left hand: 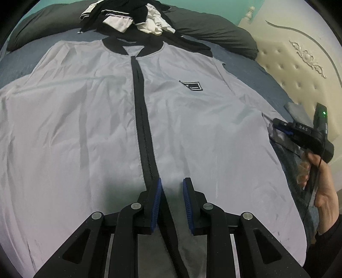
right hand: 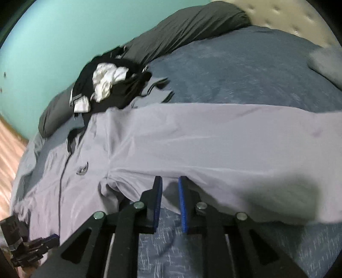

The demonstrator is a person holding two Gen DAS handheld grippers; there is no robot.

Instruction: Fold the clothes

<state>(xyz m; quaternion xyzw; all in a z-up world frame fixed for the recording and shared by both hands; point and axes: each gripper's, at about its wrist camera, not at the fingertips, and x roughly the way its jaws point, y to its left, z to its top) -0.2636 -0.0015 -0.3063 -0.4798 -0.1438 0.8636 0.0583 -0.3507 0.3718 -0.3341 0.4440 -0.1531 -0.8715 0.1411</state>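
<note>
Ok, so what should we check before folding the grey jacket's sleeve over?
1. Jacket lies flat, front up: ok.
2. Zipper is done up: ok.
3. Sleeve is stretched out sideways on the bed: ok.
4. Right gripper grips the sleeve: cannot tell. The sleeve's edge lies between its pads, but a gap shows.
5. Left gripper pins the jacket: not ok. Its jaws stand apart over the bottom hem beside the zipper.
6. Pile of clothes is clear of the collar: cannot tell. It sits very close.
</note>
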